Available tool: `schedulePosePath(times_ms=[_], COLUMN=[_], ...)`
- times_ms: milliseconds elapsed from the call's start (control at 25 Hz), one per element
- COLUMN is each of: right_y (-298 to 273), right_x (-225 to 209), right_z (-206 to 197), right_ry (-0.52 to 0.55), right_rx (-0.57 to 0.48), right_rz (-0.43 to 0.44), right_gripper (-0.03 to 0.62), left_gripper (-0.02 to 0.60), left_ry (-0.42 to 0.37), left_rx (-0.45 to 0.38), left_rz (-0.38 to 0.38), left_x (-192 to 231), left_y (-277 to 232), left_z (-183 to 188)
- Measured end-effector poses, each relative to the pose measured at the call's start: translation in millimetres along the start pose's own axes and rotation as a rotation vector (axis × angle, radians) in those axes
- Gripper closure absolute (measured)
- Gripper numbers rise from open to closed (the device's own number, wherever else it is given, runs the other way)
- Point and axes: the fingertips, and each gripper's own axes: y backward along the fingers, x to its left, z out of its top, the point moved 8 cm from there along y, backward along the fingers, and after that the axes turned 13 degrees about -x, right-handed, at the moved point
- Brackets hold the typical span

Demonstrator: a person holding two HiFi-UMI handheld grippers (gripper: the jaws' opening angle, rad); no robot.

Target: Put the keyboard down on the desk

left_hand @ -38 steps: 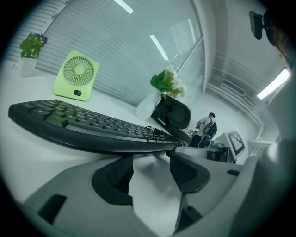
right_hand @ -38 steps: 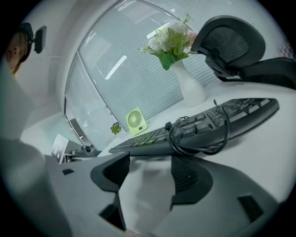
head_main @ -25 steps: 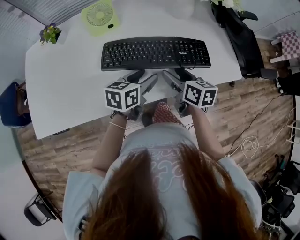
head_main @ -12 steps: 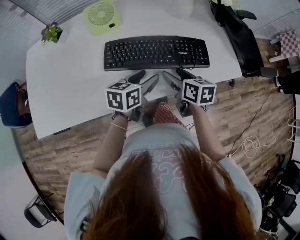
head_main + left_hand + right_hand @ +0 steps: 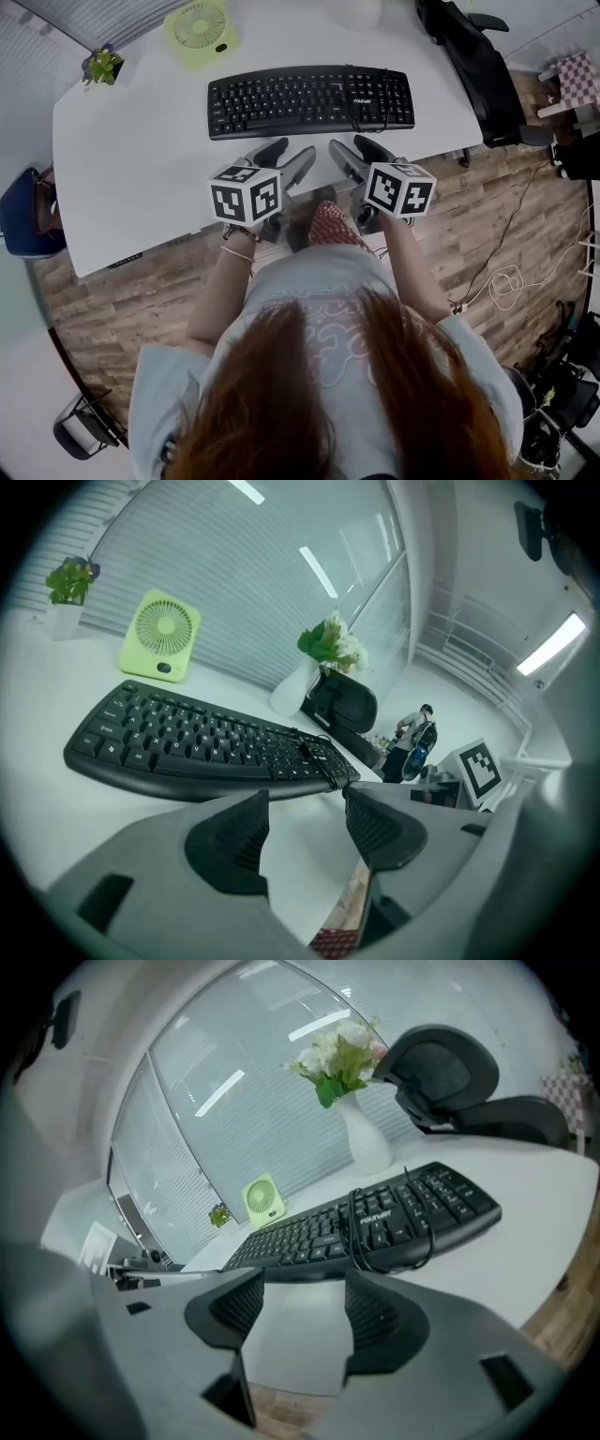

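The black keyboard point(image 5: 309, 98) lies flat on the white desk point(image 5: 131, 178), its cable looped over its right part. Both grippers hover over the desk's near edge, a short way in front of the keyboard and apart from it. My left gripper point(image 5: 289, 156) is open with only bare desk between its pads. My right gripper point(image 5: 356, 150) is also open and empty, and its jaws are closing slightly. The left gripper view shows the keyboard point(image 5: 206, 747) beyond the gripper point(image 5: 305, 803). In the right gripper view the keyboard point(image 5: 375, 1227) lies past the gripper point(image 5: 302, 1288).
A green desk fan point(image 5: 198, 33) and a small potted plant point(image 5: 100, 67) stand at the desk's far left. A white vase of flowers point(image 5: 361, 1138) stands behind the keyboard. A black office chair point(image 5: 473, 66) is at the desk's right end. Wooden floor lies below the near edge.
Both grippers have drawn back a little from the keyboard's front edge. The keyboard stays flat on the desk.
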Motion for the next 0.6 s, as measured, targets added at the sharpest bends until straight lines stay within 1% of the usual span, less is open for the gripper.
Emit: schedulePosePath(times_ms=[160, 240, 480, 600], right_y=[12, 18, 28, 35], right_x=[20, 30, 59, 74], right_z=[17, 25, 52, 64], right_ry=[0.119, 0.154, 0.256, 0.281], right_rx=[-0.094, -0.130, -0.213, -0.265], right_rz=[0.010, 0.023, 0.072, 0.107], right_gripper=[0.326, 0.339, 0.339, 0.339], left_gripper=[0.344, 0.344, 0.345, 0.344], left_ry=[-0.066, -0.101, -0.183, -0.226], left_rx=[-0.050, -0.073, -0.167, -0.215], left_rz=[-0.005, -0.004, -0.019, -0.029], left_x=[-10, -15, -32, -42], left_y=[10, 16, 31, 41], left_z=[13, 20, 49, 62])
